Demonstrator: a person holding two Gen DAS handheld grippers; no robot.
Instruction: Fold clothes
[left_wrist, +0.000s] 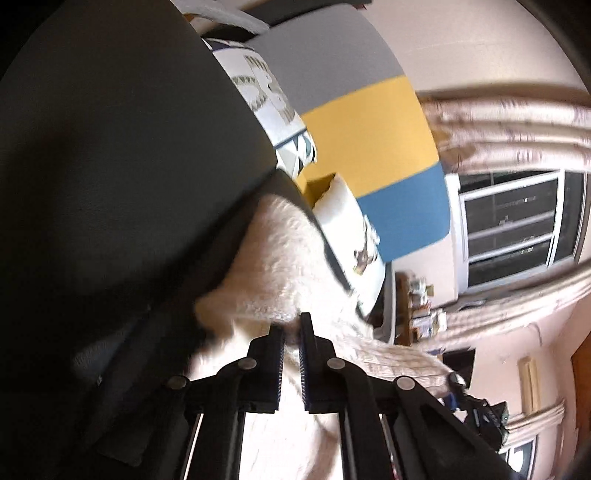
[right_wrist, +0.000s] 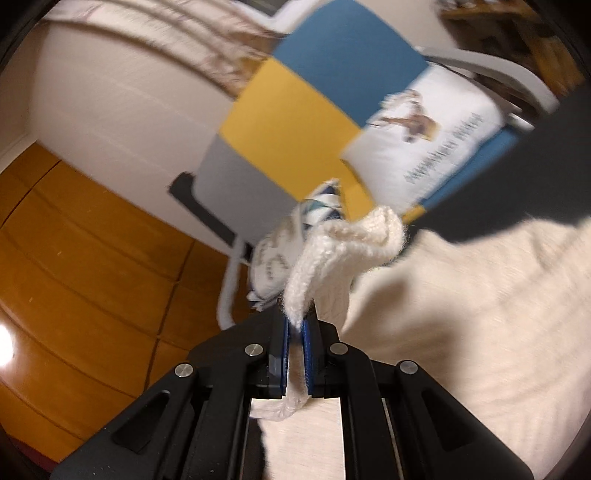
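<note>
A cream knitted sweater (left_wrist: 277, 266) lies on a dark surface (left_wrist: 110, 147). My left gripper (left_wrist: 291, 332) is shut on a fold of the knit, which passes between its blue-padded fingers. In the right wrist view the same sweater (right_wrist: 480, 314) spreads to the right. My right gripper (right_wrist: 295, 325) is shut on a bunched edge of it (right_wrist: 332, 254), lifted above the rest. Both views are tilted and blurred.
A headboard of grey, yellow and blue panels (left_wrist: 369, 129) stands behind, with printed white pillows (right_wrist: 443, 140) against it. A window with curtains (left_wrist: 517, 221) is at the right in the left wrist view. Orange wooden flooring (right_wrist: 92, 277) lies left in the right wrist view.
</note>
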